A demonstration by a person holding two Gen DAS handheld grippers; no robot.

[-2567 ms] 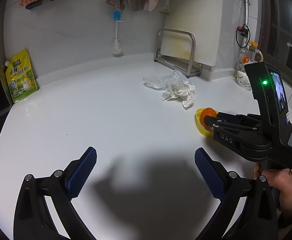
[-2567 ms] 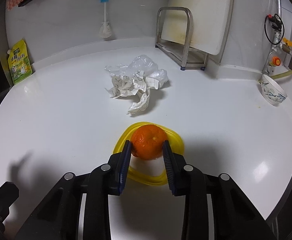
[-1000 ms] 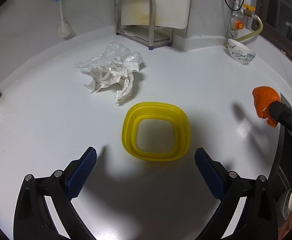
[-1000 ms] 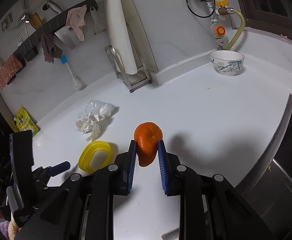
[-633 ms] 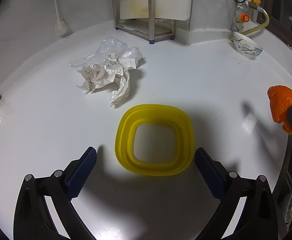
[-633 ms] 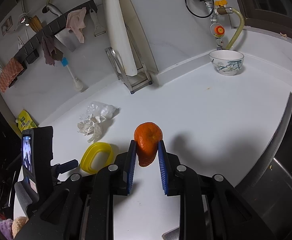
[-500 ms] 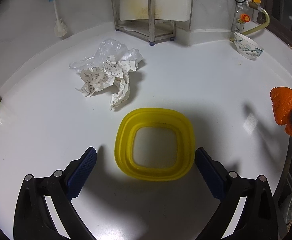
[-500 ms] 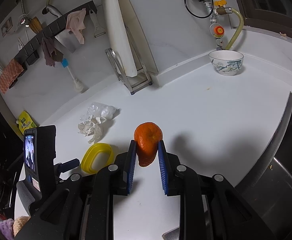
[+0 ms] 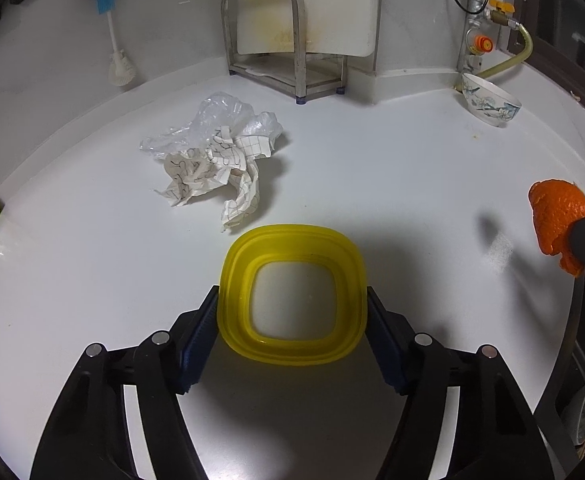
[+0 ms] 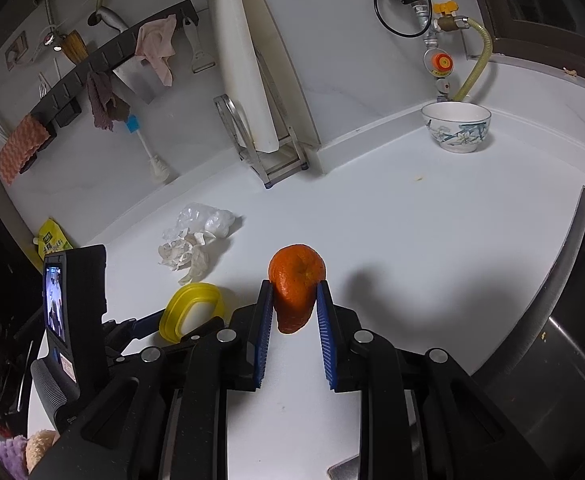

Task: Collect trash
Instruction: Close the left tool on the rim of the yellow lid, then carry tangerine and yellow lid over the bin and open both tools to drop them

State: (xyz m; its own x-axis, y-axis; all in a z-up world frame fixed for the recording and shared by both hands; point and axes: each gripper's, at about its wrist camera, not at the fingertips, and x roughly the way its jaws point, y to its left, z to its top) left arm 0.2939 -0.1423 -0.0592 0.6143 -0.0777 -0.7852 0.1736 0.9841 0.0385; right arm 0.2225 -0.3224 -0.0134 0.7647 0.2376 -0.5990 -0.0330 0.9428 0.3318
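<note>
Two grips now. Left gripper, wide open half a second ago, has closed its pads on the sides of the yellow container, lower centre frame. Right gripper still clamps the orange peel aloft. Crumpled paper and plastic wrap, upper left, remain uncollected.

I see a glossy, smooth white counter. At its twelve o'clock stands a brushed metal rack. Crumpled paper lies against thin clear plastic film. The yellow lid looks like translucent plastic; the orange peel is dimpled and matt.
</note>
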